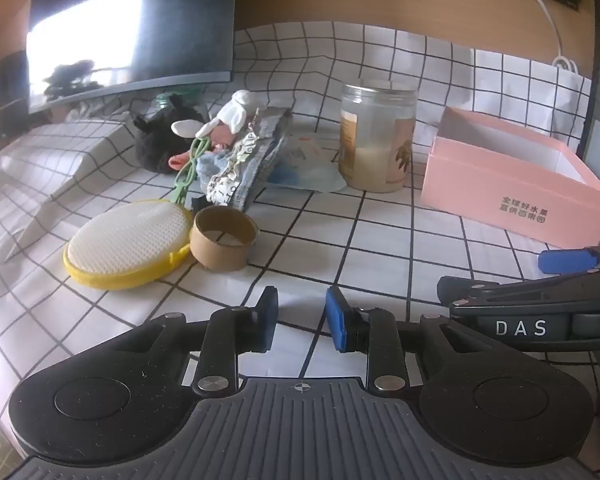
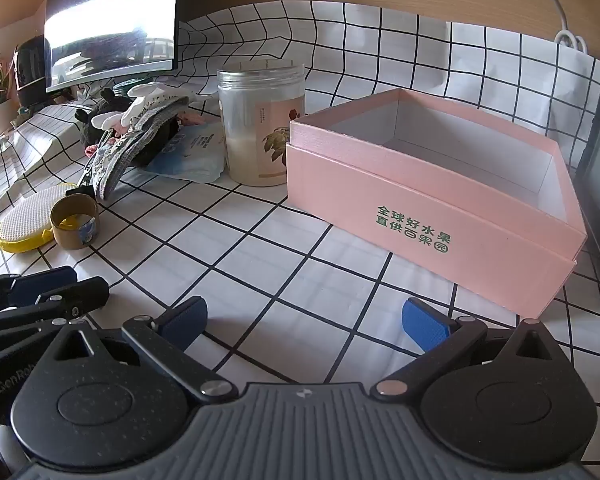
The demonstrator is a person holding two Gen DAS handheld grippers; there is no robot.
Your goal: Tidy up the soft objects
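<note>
A pile of soft things lies at the back left: a black plush toy (image 1: 160,148), a white plush piece (image 1: 236,110), patterned cloth (image 1: 244,164) and a blue-white pouch (image 1: 308,164). It also shows in the right wrist view (image 2: 136,132). A yellow-rimmed mesh sponge (image 1: 128,240) lies nearer. An open, empty pink box (image 2: 440,184) stands at the right (image 1: 512,176). My left gripper (image 1: 302,318) is open and empty, low over the cloth. My right gripper (image 2: 304,320) is wide open and empty, in front of the box.
A clear jar (image 1: 376,136) with pale contents stands between pile and box. A cardboard tape ring (image 1: 224,238) sits beside the sponge. A monitor (image 1: 128,32) stands at the back left. A checked tablecloth (image 2: 260,248) covers the table. A white cable (image 2: 556,4) hangs at back right.
</note>
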